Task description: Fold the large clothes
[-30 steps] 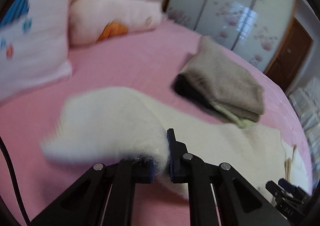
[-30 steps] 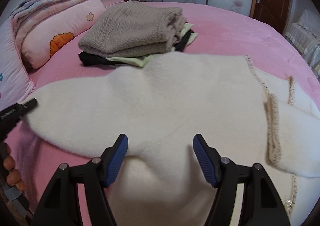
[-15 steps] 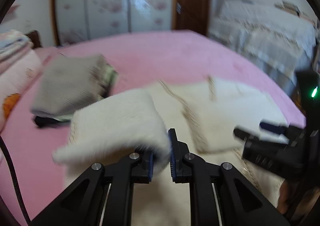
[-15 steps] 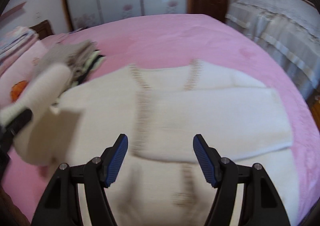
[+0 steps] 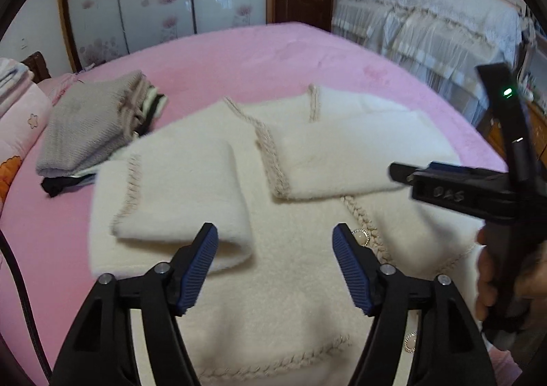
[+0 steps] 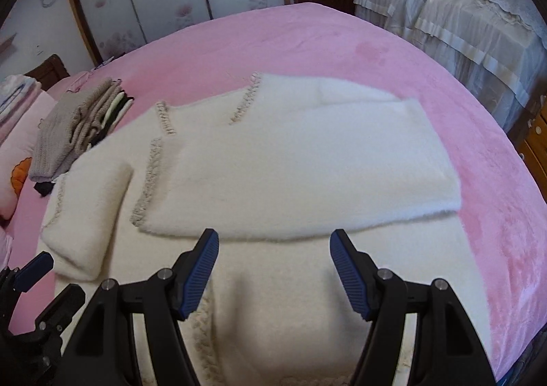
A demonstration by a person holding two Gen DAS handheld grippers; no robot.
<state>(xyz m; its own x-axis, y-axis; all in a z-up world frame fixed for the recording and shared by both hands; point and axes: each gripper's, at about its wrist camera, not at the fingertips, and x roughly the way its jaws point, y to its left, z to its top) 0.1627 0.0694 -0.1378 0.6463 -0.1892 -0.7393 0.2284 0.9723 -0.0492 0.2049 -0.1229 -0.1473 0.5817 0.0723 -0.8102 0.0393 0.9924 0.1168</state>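
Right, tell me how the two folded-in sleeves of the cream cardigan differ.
The left sleeve shows its braided cuff edge; on the right sleeve the trim along the near-centre edge may belong to the cardigan front.
The left sleeve lies as a narrower band running down toward the hem; the right sleeve spreads as a wide panel across the chest.
Both are fluffy cream and lie flat on the cardigan body, free of either hand-held gripper.

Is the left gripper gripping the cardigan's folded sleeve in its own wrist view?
No: the left gripper stands open, pads clear of the sleeve, which lies flat on the white cardigan.
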